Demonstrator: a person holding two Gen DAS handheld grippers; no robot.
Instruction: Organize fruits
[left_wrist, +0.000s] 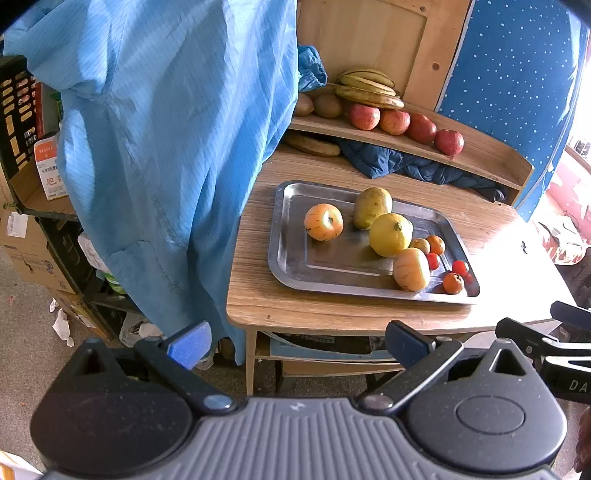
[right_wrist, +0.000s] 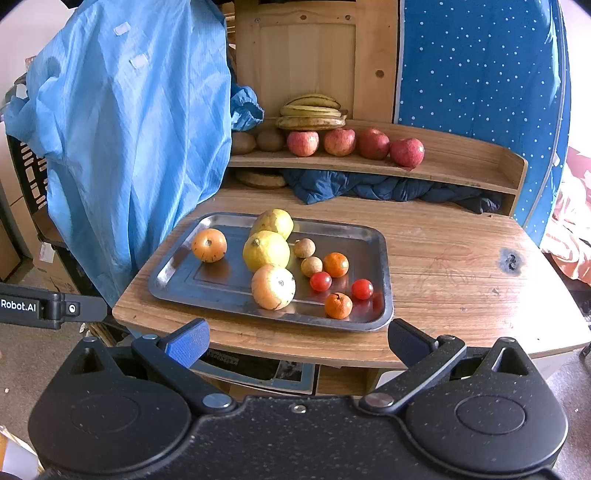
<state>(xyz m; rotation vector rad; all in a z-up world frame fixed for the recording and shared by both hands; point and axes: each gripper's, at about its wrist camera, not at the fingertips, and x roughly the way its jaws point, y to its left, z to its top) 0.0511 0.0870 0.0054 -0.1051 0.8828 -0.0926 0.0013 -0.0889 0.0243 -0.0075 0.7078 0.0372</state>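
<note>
Item: a metal tray (right_wrist: 373, 236) lay on the wooden table (right_wrist: 454, 258), toward its left half, and carried the loose fruit. Contents, far to near: a yellow-green mango (right_wrist: 274, 222) at the far edge; a large yellow citrus (right_wrist: 266, 250) touching it; an orange persimmon-like fruit (right_wrist: 209, 244) apart at the left; a pale orange round fruit (right_wrist: 273, 287) near the front rim; two small brown longan-like fruits (right_wrist: 304, 247) (right_wrist: 311, 266); two small mandarins (right_wrist: 335, 264) (right_wrist: 338, 305); two cherry tomatoes (right_wrist: 320, 281) (right_wrist: 362, 288). On the raised shelf (right_wrist: 461, 173) behind stood four red apples (right_wrist: 407, 151) in a row, a bunch of bananas (right_wrist: 312, 112) and two brownish kiwis (right_wrist: 269, 139). A dark blue quilted cloth (right_wrist: 369, 186) lay under the shelf; a light blue garment (right_wrist: 129, 129) hung at the table's left. My left gripper (left_wrist: 295, 341) and my right gripper (right_wrist: 297, 341) both hung short of the table's near edge, jaws spread wide, nothing between them.
</note>
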